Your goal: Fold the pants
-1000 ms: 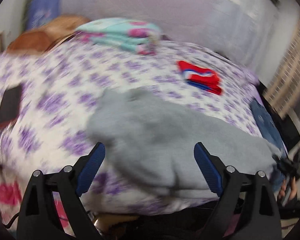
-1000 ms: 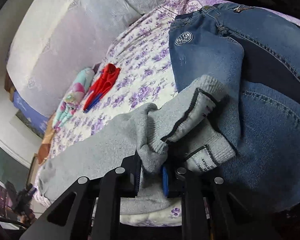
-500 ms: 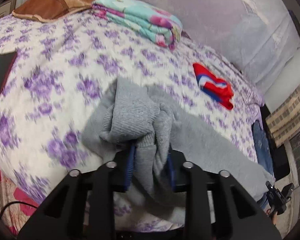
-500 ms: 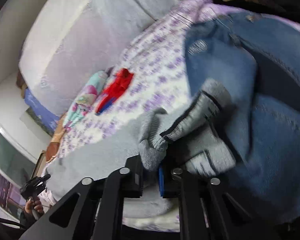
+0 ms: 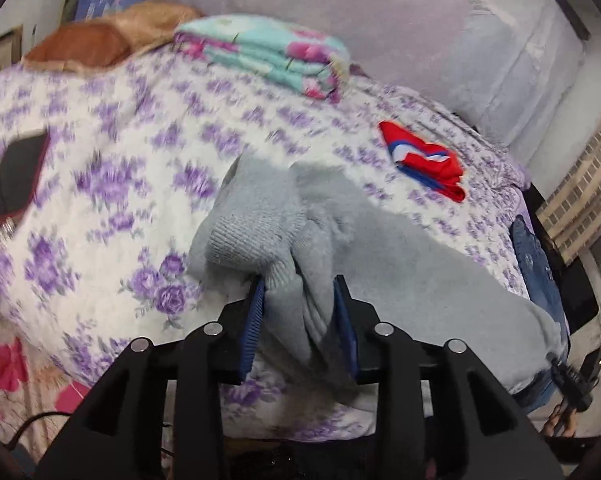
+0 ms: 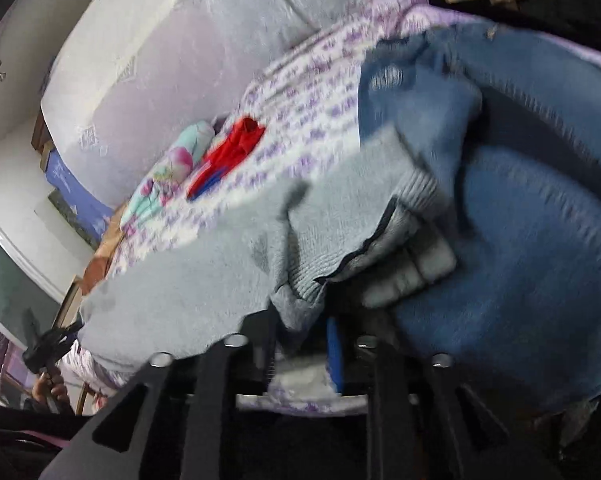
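Grey knit pants (image 5: 380, 248) lie stretched across a bed with a purple-flowered sheet (image 5: 112, 184). My left gripper (image 5: 299, 282) is at the ribbed cuff end. The bunched cuff fills the gap between its blue pads (image 5: 256, 320), which press on it while the jaws are opening slightly. In the right wrist view the grey pants (image 6: 204, 280) run away to the left. Their dark-trimmed waistband (image 6: 380, 216) rests against the blue jeans (image 6: 520, 260). My right gripper (image 6: 303, 318) has its jaws opening, and a fold of grey fabric hangs loosely between them.
A folded floral blanket (image 5: 272, 52), a brown pillow (image 5: 100, 40) and a red-and-blue garment (image 5: 424, 160) lie farther back on the bed. A black flat object (image 5: 16, 176) sits at the left. A person's hand (image 6: 48, 384) shows at the bed's near edge.
My left gripper went from wide open over the grey cuff to closed on it. The right jaws, tight on the waistband fabric before, now stand wider apart. Both views shifted slightly.
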The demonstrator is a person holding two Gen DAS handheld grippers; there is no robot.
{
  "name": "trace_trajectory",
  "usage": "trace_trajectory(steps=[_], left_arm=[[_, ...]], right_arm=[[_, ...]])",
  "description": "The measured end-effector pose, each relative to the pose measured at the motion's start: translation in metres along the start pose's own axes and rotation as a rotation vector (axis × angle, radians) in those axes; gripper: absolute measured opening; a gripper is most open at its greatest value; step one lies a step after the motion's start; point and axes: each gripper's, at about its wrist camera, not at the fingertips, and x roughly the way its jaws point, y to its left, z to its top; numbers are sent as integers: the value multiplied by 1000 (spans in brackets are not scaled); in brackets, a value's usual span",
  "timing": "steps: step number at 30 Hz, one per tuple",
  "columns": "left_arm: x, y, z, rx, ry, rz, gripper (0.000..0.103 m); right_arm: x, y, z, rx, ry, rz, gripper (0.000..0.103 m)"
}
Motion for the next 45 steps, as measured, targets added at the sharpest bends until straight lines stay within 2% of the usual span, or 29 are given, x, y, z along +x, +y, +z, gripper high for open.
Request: trace_trajectory(steps=[1,2,4,6,8,9,11,12,13,15,17,20,21,22,24,25,27,28,29,32,35,36,37,39,40,41,42,43,45], left_arm=[[-7,-6,2,15,-15,-6,36],[-14,-15,3,37,-33,-16,38],[-26,-41,4,103,-71,-47,46],[-20,-78,2,184,-55,-138,47],[2,-107,-7,253,-6,-179,47],[17,-118,-16,279,36,-185,47],[65,-129,-45,331,194,-129,47],[79,-126,-57,334,244,-106,48],[89,-118,-70,338,254,-94,47],[82,-116,-77,348,217,-104,47],[75,-119,-70,347,219,-107,45],[55,-142,-66,443,178,-110,47],[43,-156,-67,496,151,-139,51],[37,-167,-67,526,132,-167,58],[35,-189,-69,578,106,-215,65],[42,-198,-74,597,124,-227,66],[79,-199,-90,578,254,-219,66],[94,-192,-96,564,294,-201,65],[98,-185,-102,555,277,-209,65],[82,-183,-103,569,245,-210,64],[66,-185,-97,573,201,-210,65],[58,-186,-92,578,168,-212,67],[57,-187,-89,582,146,-196,74],[76,-185,-83,554,171,-133,82],[100,-175,-83,506,267,-111,82],[110,-169,-83,482,287,-122,82],[106,-170,-82,493,267,-127,81],[97,-176,-79,514,251,-148,81],[79,-186,-70,532,185,-217,81]], right_arm=[[-7,1,4,6,-29,-11,59],[-15,2,8,17,-63,-25,65],[-26,0,18,52,-131,-58,69],[-22,-6,28,88,-131,-77,68],[-8,-11,32,91,-88,-117,21],[5,-17,31,87,-37,-156,9],[14,-31,20,115,3,-159,6],[12,-39,14,116,7,-148,4],[10,-44,9,113,-2,-130,4],[6,-46,7,105,-5,-117,5],[-1,-40,15,94,-26,-159,12],[-37,-7,26,3,-222,-306,21],[-50,12,28,-51,-293,-295,31],[-52,25,28,-86,-314,-258,43],[-39,45,27,-146,-284,-197,55],[-23,49,24,-167,-230,-203,55],[32,28,14,-145,-4,-280,54],[44,15,8,-120,44,-272,52],[45,7,4,-123,5,-227,51],[30,13,6,-128,-21,-222,53],[14,26,11,-153,-98,-172,54],[8,29,11,-169,-122,-172,62],[7,31,12,-172,-126,-180,75],[26,16,15,-124,-46,-258,78],[38,4,14,-84,13,-256,76],[31,7,14,-82,-31,-255,76],[21,15,15,-87,-45,-244,77],[16,27,20,-100,-57,-191,77],[12,60,42,-133,-74,-23,80]])
